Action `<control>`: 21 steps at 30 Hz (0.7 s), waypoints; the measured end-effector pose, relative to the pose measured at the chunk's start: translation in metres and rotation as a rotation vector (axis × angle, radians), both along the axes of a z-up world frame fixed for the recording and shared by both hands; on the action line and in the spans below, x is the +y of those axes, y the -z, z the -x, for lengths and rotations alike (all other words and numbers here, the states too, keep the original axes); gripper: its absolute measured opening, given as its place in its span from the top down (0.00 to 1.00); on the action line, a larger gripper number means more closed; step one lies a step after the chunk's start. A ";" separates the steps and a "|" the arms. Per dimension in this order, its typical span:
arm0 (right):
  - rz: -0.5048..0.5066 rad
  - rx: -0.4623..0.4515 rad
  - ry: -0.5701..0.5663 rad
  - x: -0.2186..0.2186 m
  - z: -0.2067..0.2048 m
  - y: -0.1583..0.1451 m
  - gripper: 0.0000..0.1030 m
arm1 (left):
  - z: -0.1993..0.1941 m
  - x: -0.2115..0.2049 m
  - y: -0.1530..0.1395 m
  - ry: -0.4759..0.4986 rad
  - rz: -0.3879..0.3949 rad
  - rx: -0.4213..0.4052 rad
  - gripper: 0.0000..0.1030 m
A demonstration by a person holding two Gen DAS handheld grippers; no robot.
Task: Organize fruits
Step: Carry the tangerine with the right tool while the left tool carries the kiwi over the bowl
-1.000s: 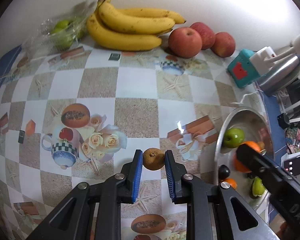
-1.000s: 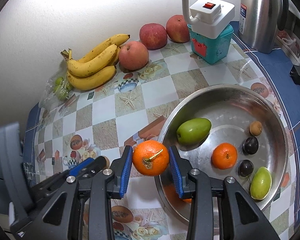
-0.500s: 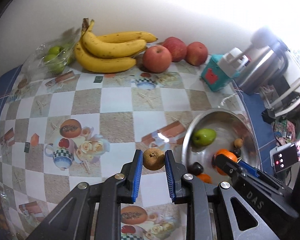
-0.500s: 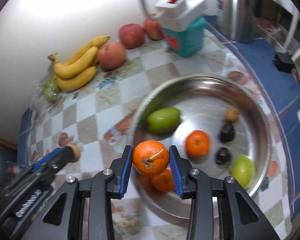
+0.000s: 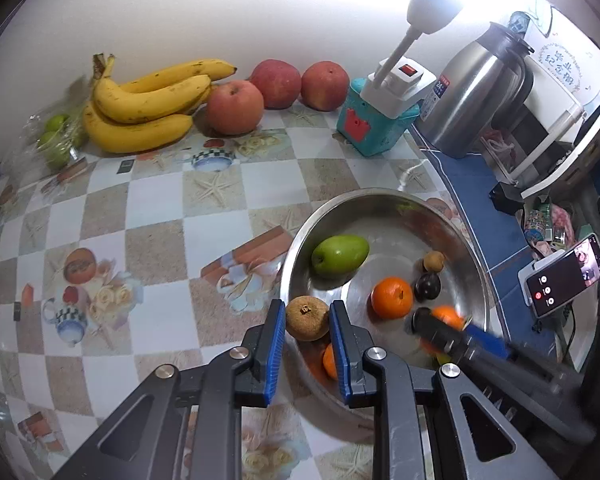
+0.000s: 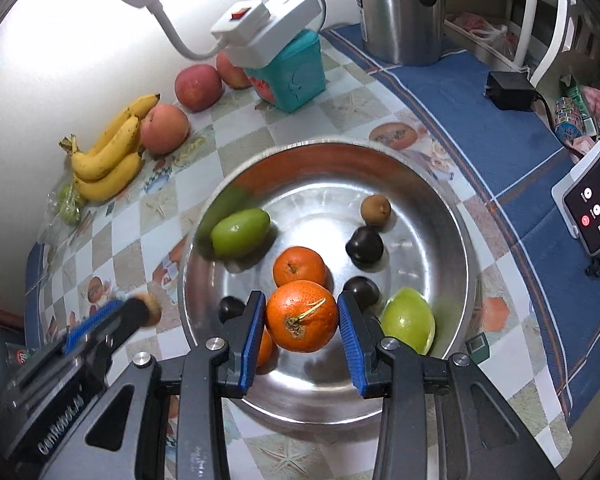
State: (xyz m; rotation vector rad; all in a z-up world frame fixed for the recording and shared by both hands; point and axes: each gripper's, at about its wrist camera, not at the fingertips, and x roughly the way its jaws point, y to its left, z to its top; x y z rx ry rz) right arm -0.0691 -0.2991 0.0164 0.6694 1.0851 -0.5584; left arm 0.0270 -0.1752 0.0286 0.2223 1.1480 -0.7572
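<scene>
Far left: bag of small green fruit [image 5: 58, 138] at the wall, bananas [image 5: 140, 110] beside it, then three apples [image 5: 235, 107] in a row.
Tabletop: checkered printed cloth [image 5: 148, 208], blue strip on the right.
Left hand-held gripper [image 5: 307, 326]: clenched on a brown fruit [image 5: 307, 317], held over the near-left rim of the steel bowl [image 5: 300, 240].
Right hand-held gripper [image 6: 302, 322]: clenched on an orange [image 6: 302, 316], stem facing camera, held over the bowl's inside.
Bowl contents, left to right (right wrist view): green mango [image 6: 240, 230], loose orange [image 6: 299, 266], dark fruits [image 6: 364, 246], small brown fruit [image 6: 375, 210], second green mango [image 6: 408, 320].
Only in right wrist view: second green mango, a third dark fruit [image 6: 230, 306] by the left finger, black adapter [image 6: 510, 90].
Only in left wrist view: white appliance with printed label [image 5: 556, 68] behind the kettle [image 5: 480, 92].
Both views: teal box [image 5: 374, 128] with white power strip on top, phone [image 5: 562, 280] at right edge.
Versus a second ago: left gripper was over the bare cloth, well short of the bowl, now at the rim; right gripper was at the bowl's near-left rim, now well inside; both grips unchanged.
</scene>
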 end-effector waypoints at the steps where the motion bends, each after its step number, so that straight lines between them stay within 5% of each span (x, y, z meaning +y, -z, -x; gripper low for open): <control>1: -0.006 0.011 -0.007 0.001 -0.001 0.004 0.63 | -0.001 -0.002 0.002 0.000 -0.001 -0.006 0.76; 21: -0.039 0.095 -0.037 0.005 -0.010 0.034 0.63 | -0.007 -0.030 0.028 0.029 -0.014 -0.034 0.76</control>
